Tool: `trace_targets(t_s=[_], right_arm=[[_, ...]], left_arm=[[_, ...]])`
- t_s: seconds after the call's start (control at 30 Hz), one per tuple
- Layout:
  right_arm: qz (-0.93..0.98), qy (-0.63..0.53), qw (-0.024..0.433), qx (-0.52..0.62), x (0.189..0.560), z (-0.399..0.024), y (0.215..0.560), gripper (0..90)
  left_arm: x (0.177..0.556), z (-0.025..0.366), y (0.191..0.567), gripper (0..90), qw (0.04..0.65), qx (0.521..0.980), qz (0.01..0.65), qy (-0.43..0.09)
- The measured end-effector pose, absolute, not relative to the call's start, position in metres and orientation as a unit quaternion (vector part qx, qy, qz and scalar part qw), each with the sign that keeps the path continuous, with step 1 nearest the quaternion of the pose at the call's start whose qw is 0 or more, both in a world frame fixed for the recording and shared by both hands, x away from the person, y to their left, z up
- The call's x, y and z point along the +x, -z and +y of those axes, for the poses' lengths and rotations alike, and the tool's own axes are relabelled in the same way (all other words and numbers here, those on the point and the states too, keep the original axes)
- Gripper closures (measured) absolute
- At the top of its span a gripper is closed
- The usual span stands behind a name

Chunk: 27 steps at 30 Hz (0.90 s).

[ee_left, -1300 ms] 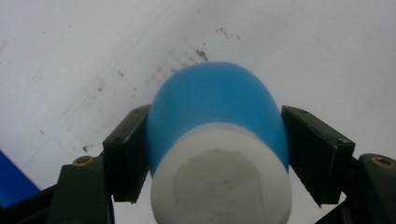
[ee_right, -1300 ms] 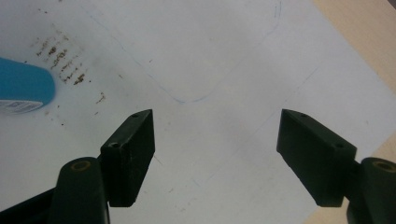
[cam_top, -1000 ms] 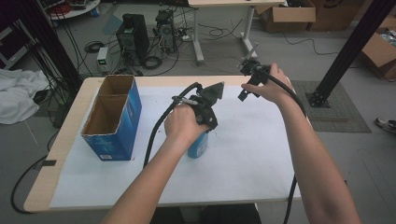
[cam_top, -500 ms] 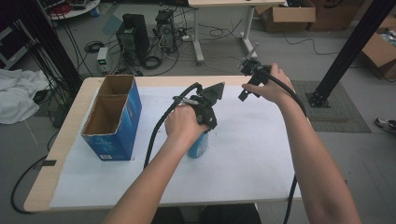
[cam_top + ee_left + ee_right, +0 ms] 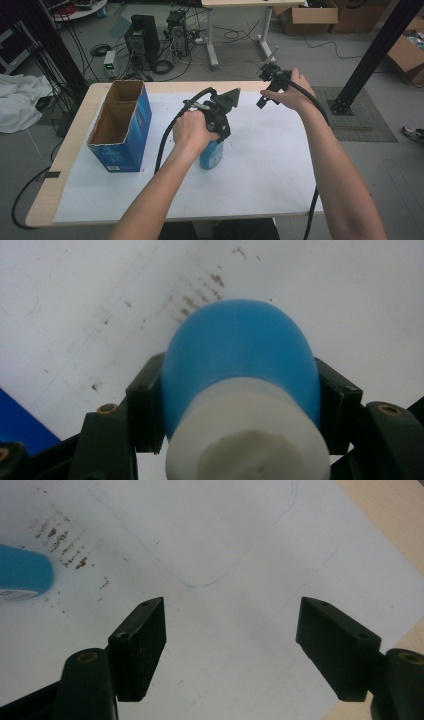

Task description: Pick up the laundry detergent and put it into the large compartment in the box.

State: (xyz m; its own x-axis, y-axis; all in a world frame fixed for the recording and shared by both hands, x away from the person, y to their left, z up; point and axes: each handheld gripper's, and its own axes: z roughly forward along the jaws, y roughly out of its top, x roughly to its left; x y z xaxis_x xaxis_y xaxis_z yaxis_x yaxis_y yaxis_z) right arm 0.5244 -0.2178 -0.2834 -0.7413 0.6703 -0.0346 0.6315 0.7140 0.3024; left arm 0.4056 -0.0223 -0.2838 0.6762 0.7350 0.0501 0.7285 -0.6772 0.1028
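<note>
Left claw [image 5: 240, 405] has just been closing, now clamps blue plastic bottle with white cap [image 5: 240, 365], standing mid-worktop, right of open blue cardboard box [image 5: 120, 125]. We keep squeeze firm, lift straight. Right claw [image 5: 232, 640] gapes empty, far right.

My right gripper [image 5: 231, 645] looks down on the white paper sheet [image 5: 210, 540] with its two black jaws spread wide — nothing between them, only bare paper. At the left edge sits the rounded end of a blue bottle [image 5: 22, 572], a strip of its white label showing underneath, well apart from my jaws. Just right of it runs a patch of brown smudges [image 5: 62, 542]. A faint blue pen line [image 5: 200, 585] curves across the sheet — and the tan tabletop [image 5: 390, 515] shows at the right corners.
</note>
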Motion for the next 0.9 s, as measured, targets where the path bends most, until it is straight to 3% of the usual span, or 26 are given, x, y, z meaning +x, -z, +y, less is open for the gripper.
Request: trace_targets(t_s=[0.47,0.9], right_arm=[[0.923,-0.135,0.076,0.353,0.523,-0.22,0.279,28.2],[0.923,-0.135,0.077,0.353,0.522,-0.221,0.278,28.2]], left_arm=[[0.399,0.009,0.22,37.7,0.056,0.914,0.397,-0.063],[0.402,0.093,0.135,37.8,0.075,0.862,0.493,-0.088]])
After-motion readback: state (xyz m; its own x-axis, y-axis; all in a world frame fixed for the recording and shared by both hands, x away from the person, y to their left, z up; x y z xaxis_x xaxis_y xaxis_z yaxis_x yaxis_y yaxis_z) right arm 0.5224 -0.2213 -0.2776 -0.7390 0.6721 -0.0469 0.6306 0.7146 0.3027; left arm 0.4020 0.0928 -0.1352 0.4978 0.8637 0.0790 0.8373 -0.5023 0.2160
